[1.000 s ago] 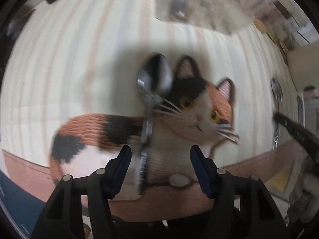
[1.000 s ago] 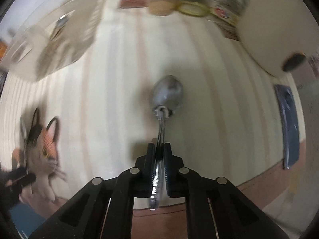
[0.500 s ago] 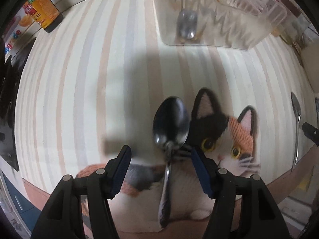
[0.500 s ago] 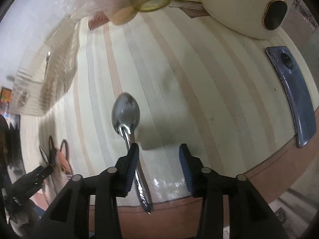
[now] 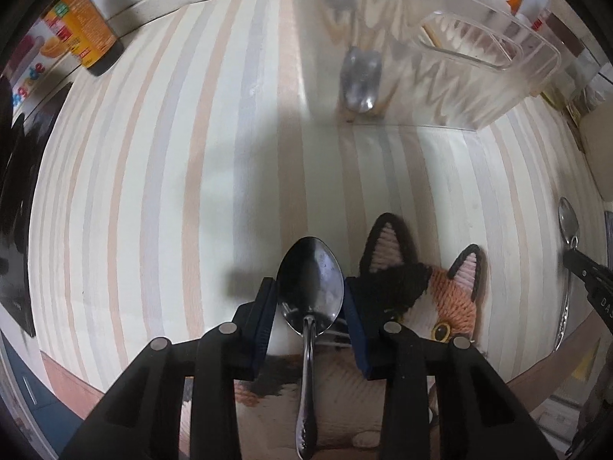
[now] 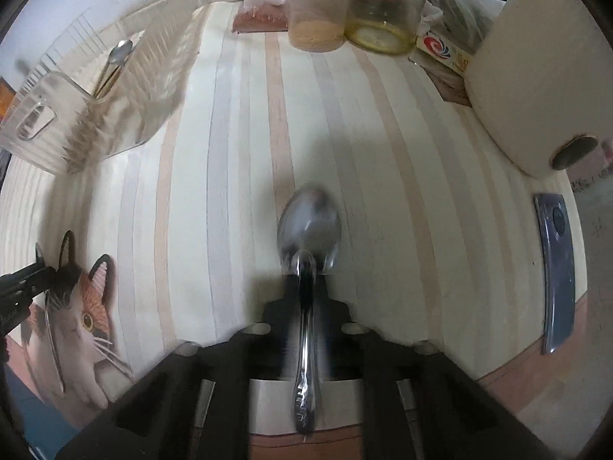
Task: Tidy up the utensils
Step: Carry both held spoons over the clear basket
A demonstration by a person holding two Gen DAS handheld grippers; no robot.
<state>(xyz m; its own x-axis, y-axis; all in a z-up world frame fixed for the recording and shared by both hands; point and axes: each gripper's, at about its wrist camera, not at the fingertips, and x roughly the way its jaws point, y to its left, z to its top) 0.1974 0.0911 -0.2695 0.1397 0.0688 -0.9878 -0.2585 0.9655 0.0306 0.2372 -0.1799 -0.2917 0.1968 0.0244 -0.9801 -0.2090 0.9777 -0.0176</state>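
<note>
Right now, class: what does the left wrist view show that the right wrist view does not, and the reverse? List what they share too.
Left wrist only: the orange-labelled bottle, plainly seen. Right wrist only: the tan-powder jar and the red-swirl box. Shared: the clear organiser, the cat mat, the left spoon between the left jaws and the right spoon between the right ones.

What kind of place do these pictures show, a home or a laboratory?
Most likely a home kitchen or dining table: a striped tablecloth, a clear plastic organizer with a spoon already inside, food jars at the back, and a knitted cat mat.
</note>
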